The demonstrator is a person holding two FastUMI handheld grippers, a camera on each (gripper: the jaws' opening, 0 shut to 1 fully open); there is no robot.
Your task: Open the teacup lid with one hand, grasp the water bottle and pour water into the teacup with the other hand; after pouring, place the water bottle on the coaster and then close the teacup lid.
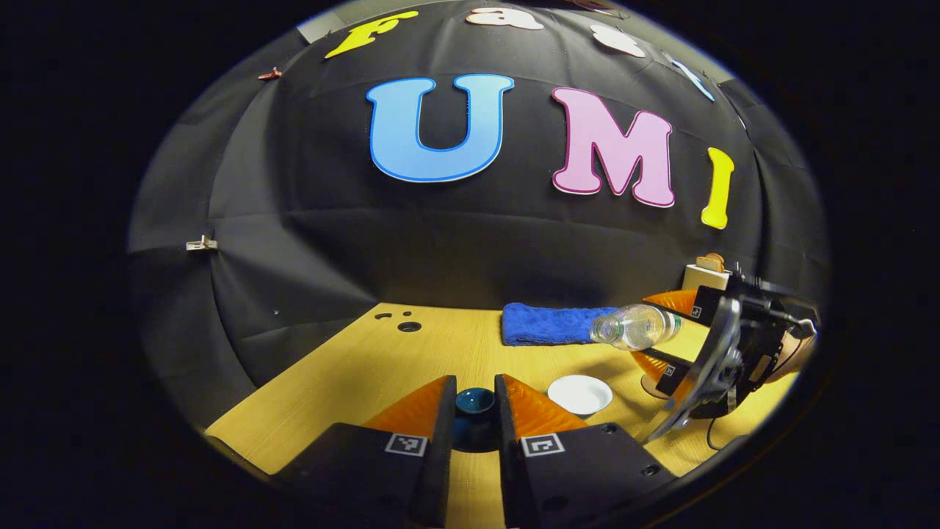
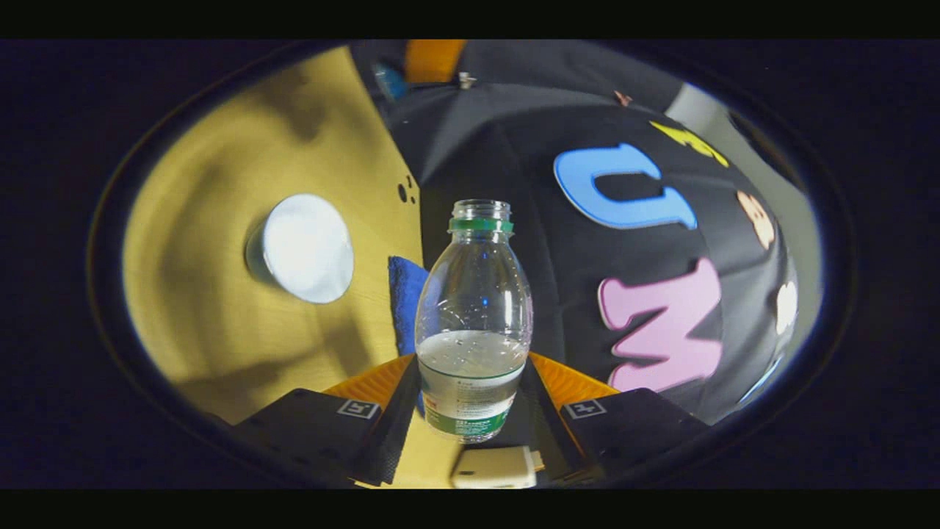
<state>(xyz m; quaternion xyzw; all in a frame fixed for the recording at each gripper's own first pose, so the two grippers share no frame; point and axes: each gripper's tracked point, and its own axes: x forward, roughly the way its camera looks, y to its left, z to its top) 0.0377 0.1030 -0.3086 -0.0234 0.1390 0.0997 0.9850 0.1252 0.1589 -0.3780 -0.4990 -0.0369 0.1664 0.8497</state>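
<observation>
The teacup lid (image 1: 474, 400) is clamped in the left gripper (image 1: 474, 411), clear of the open white teacup (image 1: 580, 394) on the counter (image 1: 411, 367), while the water bottle (image 2: 474, 316), clamped in the right gripper (image 2: 470, 400), is tipped sideways for pouring.

Table (image 1: 352, 367): pale wood-grain surface, smooth, with a soft sheen. Booth wall (image 1: 294, 242): matt black cloth, creased and seamed. Water bottle (image 2: 474, 323): clear, glossy plastic with bright highlights, a green plastic neck ring and a printed paper-like label at its base. Teacup (image 1: 580, 394): smooth white glossy ware, probably ceramic. Teacup lid (image 1: 474, 401): dark blue, glazed and shiny. Towel (image 1: 551, 324): blue terry cloth, rough and fluffy. Left gripper (image 1: 474, 426) and right gripper (image 2: 470, 411): matt black plastic bodies; the fingers (image 1: 540, 411) are ribbed orange plastic, faintly translucent.
</observation>
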